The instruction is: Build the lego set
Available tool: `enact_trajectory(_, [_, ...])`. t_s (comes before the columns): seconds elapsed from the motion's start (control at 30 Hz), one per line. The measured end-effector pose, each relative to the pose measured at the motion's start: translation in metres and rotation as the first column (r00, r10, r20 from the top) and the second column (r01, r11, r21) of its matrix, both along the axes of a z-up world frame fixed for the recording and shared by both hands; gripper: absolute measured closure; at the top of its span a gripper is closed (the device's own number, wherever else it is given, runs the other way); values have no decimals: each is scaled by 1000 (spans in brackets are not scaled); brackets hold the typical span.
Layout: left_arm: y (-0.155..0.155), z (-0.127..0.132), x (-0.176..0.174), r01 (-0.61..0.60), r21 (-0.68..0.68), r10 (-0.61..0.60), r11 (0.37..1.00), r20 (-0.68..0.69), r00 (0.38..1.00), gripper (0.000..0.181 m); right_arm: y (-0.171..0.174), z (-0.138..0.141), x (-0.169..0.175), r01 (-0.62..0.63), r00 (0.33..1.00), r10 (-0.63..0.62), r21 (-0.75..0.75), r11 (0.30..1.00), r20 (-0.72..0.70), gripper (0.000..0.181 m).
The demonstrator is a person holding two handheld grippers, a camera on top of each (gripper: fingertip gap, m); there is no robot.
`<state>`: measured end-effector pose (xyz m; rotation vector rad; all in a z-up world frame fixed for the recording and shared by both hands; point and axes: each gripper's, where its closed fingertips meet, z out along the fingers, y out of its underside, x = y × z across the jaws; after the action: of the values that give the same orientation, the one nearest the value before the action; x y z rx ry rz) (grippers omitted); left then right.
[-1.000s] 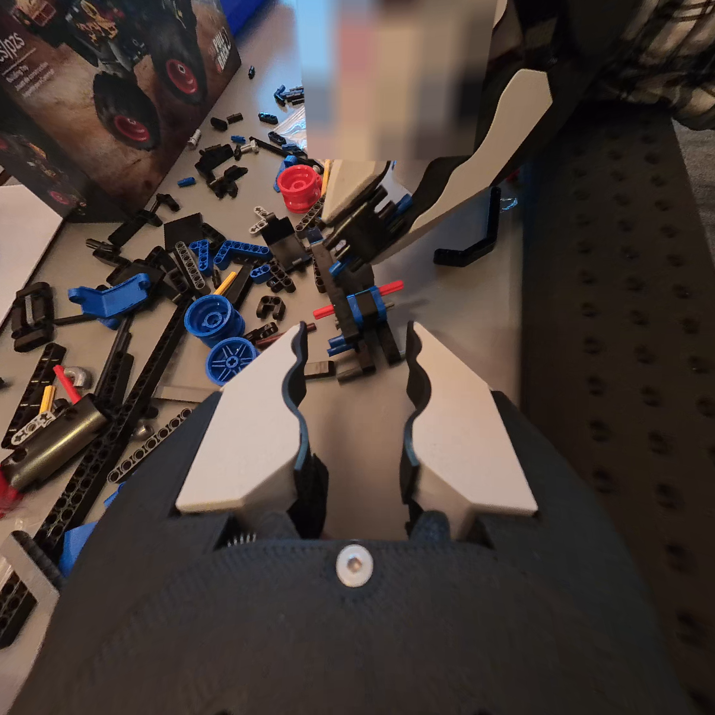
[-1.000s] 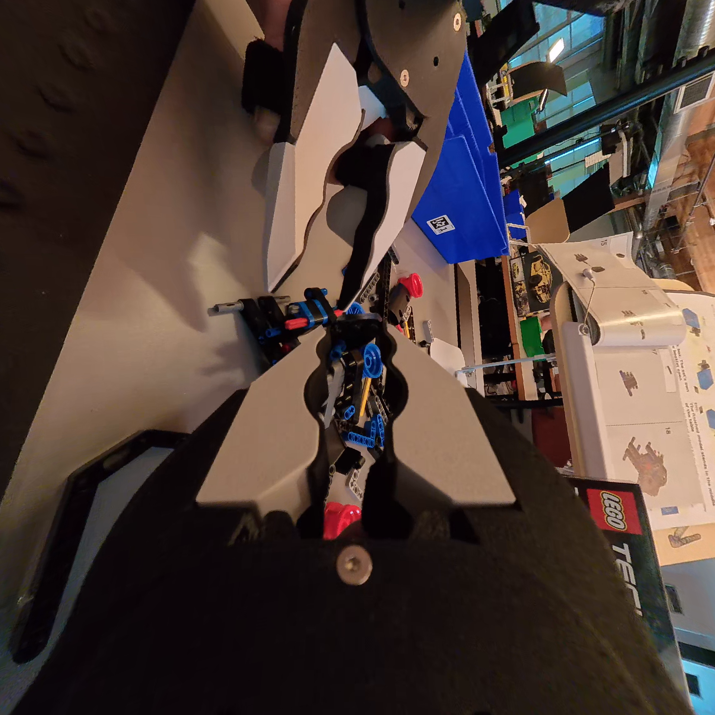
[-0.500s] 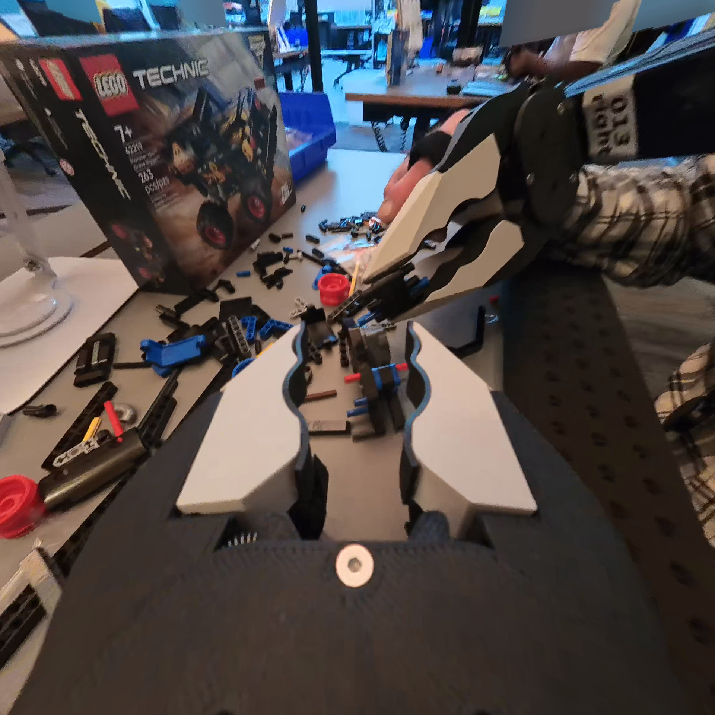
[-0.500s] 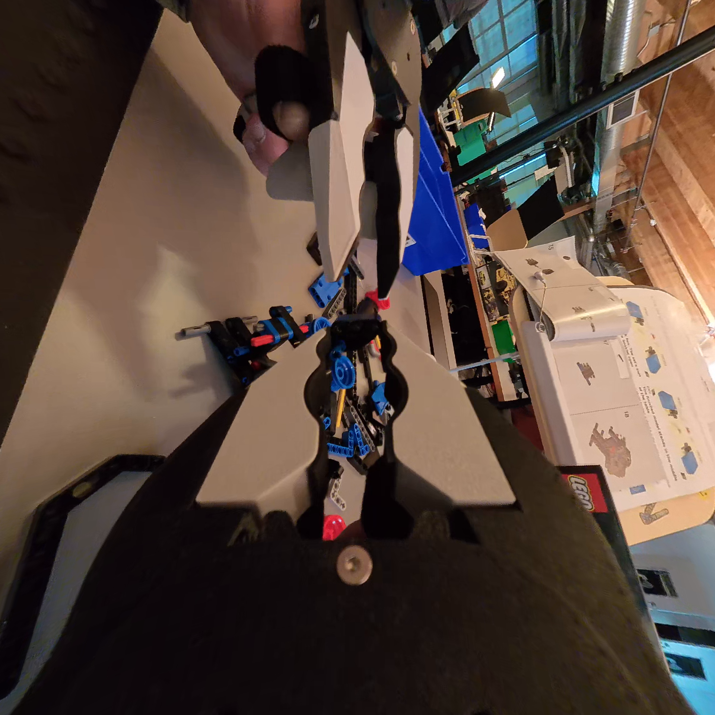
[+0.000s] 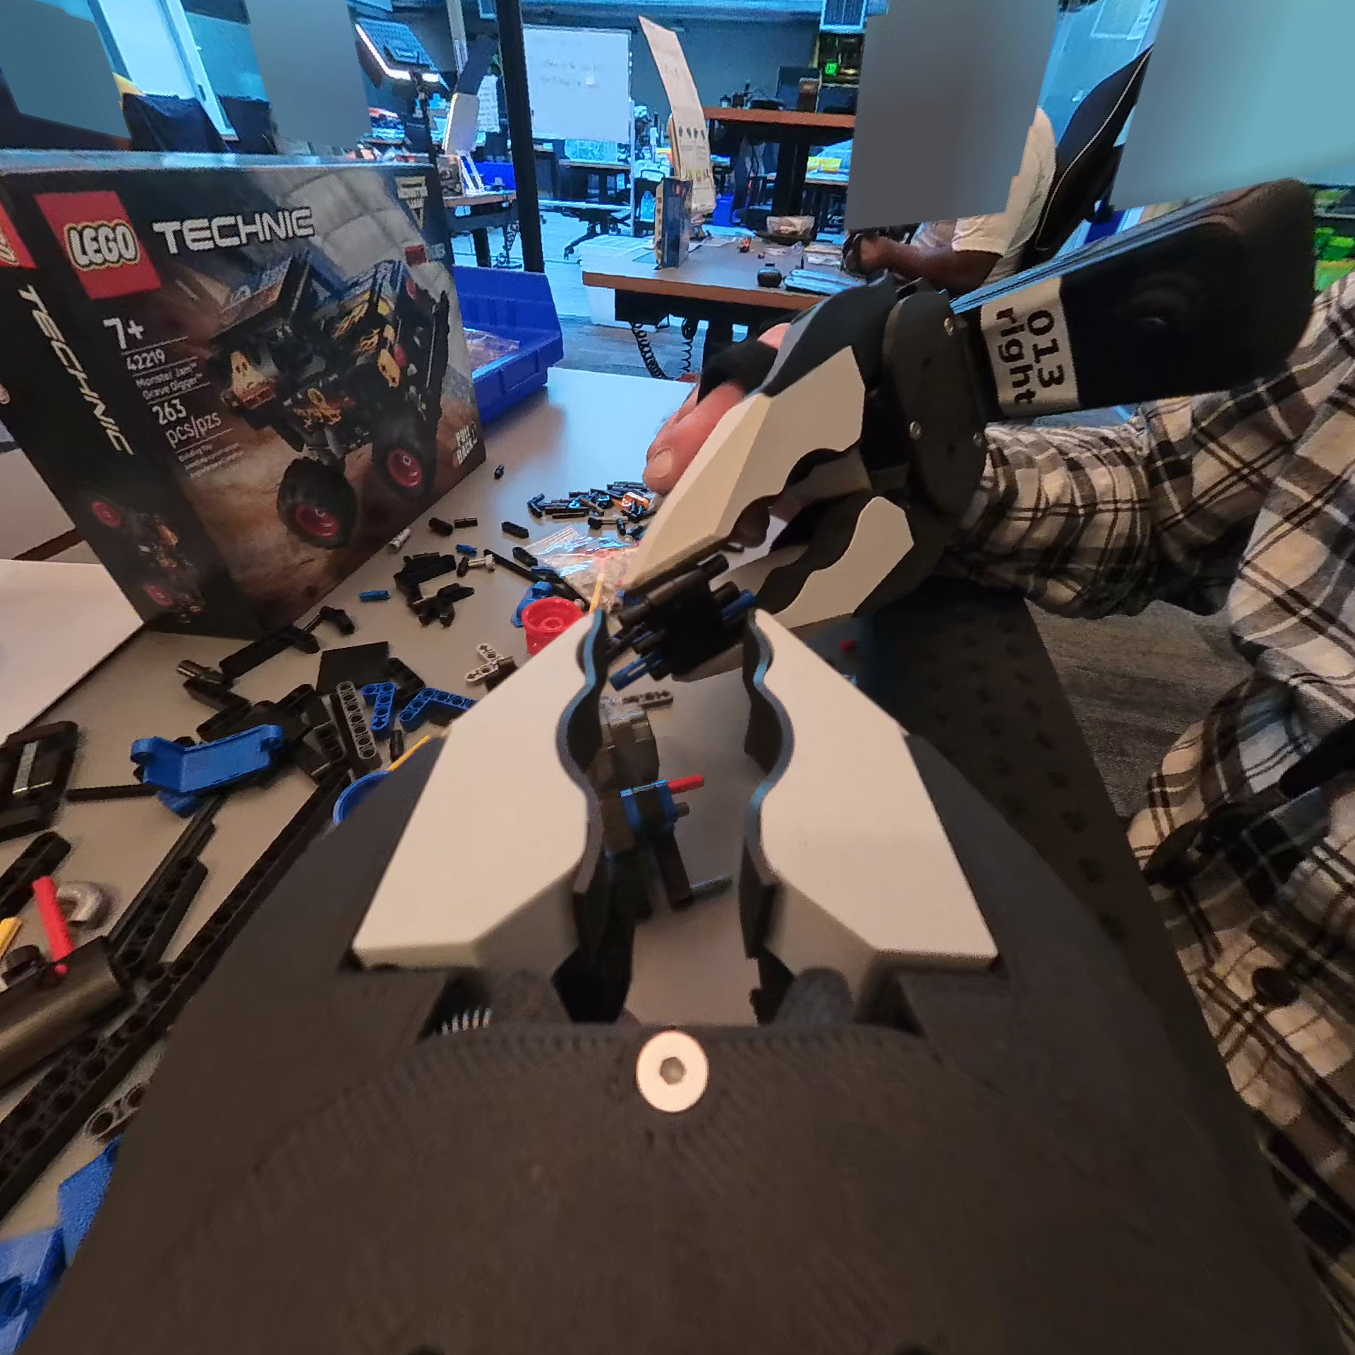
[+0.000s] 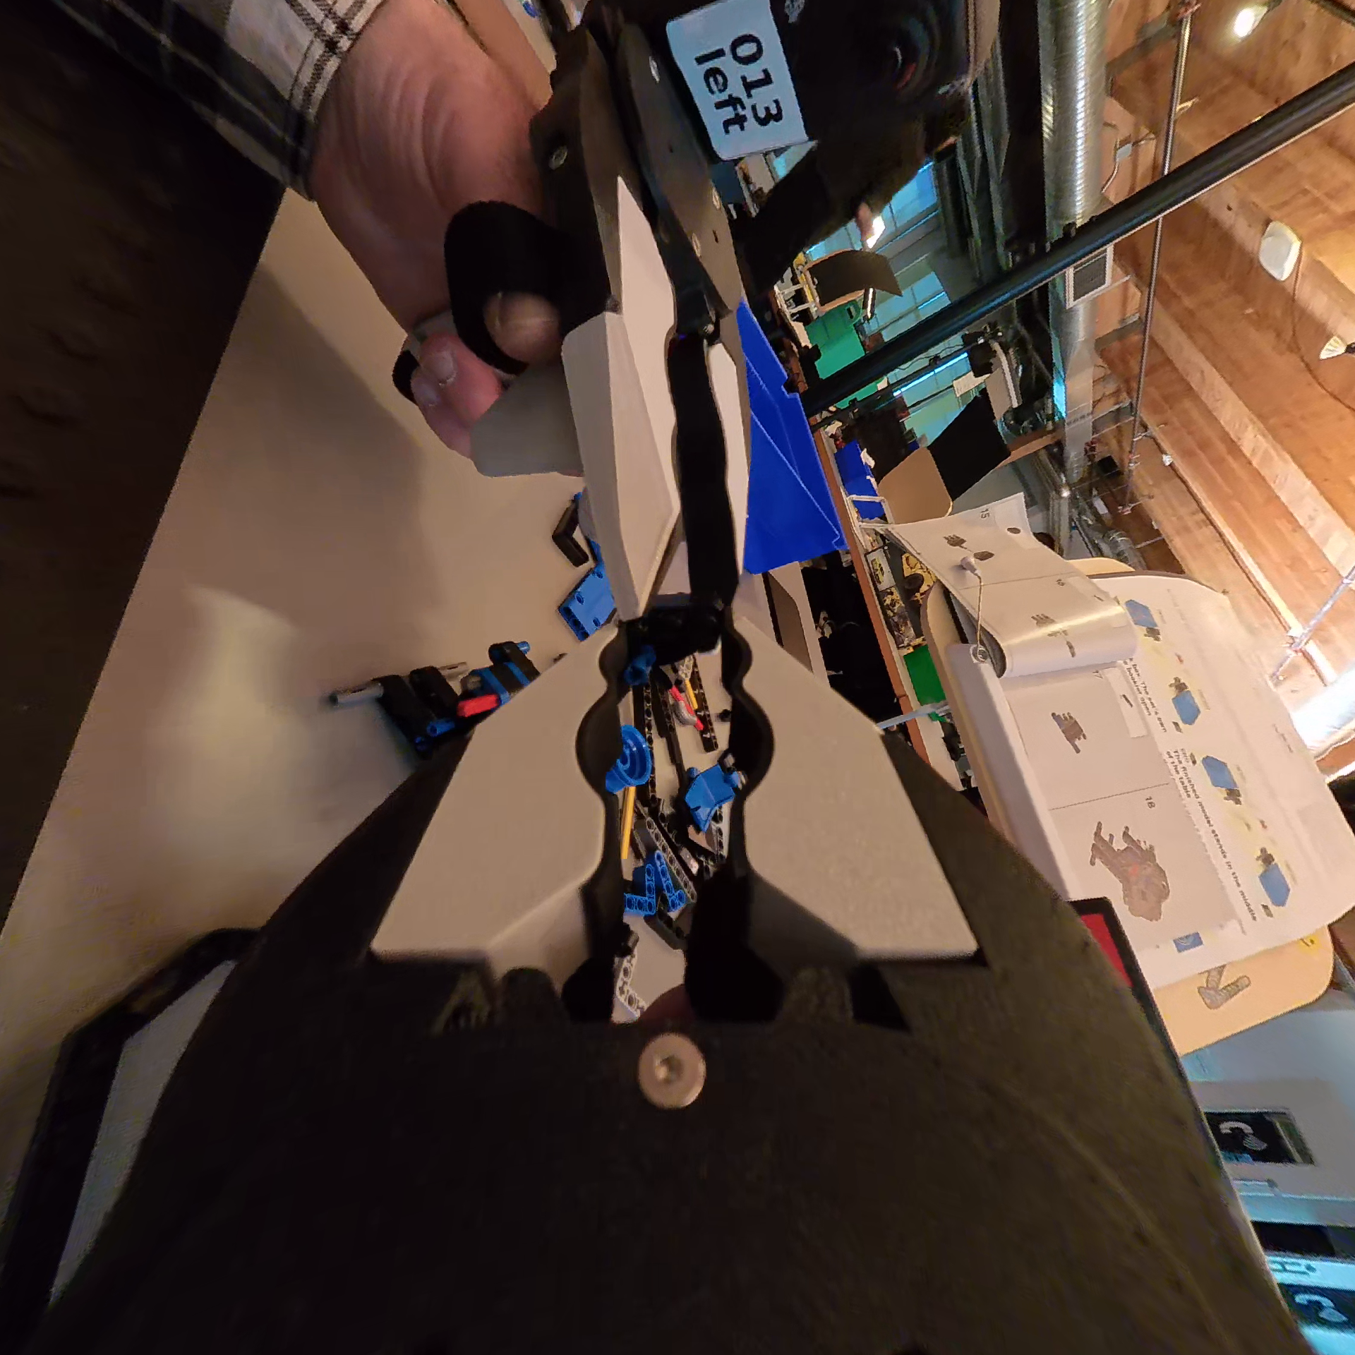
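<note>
Grippers are meeting tip to tip now! The right gripper (image 5: 689, 586) is pinching a small black part (image 5: 678, 616) with blue pins poking out, and it is holding that part right at the fingertips of the left gripper (image 5: 673, 645). Half a second ago the part was hanging farther off, above the pile; now it is sitting just between the left's tips. The left's fingers (image 5: 513, 792) are standing spread with a clear gap, gripping nothing, the same width as before. Down on the grey table (image 5: 586, 425), seen through that gap, the blue-and-black assembly (image 5: 645, 806) with its red axle is lying untouched, and it is showing closer and lower in the left wrist view than a moment back. From the right wrist view, the left gripper (image 6: 682, 608) is coming in nearly edge-on, its tips at the black part (image 6: 671, 630), the assembly (image 6: 454, 696) resting off to the side. The box (image 5: 220, 381) is standing behind the scattered pieces (image 5: 352, 711), and a red wheel (image 5: 550, 619) is lying just beyond the fingers.
</note>
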<state>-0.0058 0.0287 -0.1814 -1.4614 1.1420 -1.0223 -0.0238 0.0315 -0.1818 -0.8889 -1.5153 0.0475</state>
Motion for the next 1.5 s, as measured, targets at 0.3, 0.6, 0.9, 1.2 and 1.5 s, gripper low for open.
enact_trajectory(0.3, [-4, 11, -1, 32, -28, -30, 999, 74, 997, 158, -4, 9, 0, -23, 998, 23, -9, 1000, -50, 159])
enact_trajectory(0.6, [-4, 12, -2, 28, -35, -25, 999, 85, 996, 158, -3, 10, 0, -20, 998, 19, -19, 1000, -65, 159])
enact_trajectory(0.9, [7, 22, -10, -28, -38, 33, 999, 137, 990, 161, 6, 13, 4, 22, 995, -27, -50, 998, -92, 160])
enact_trajectory(1.2, [10, 23, -11, -43, -45, 49, 998, 150, 987, 168, 11, 10, 4, 45, 995, -51, -71, 996, -91, 169])
enact_trajectory(1.5, [12, 26, -12, -46, -56, 55, 997, 175, 983, 169, 12, 10, 5, 32, 992, -48, -133, 991, -117, 171])
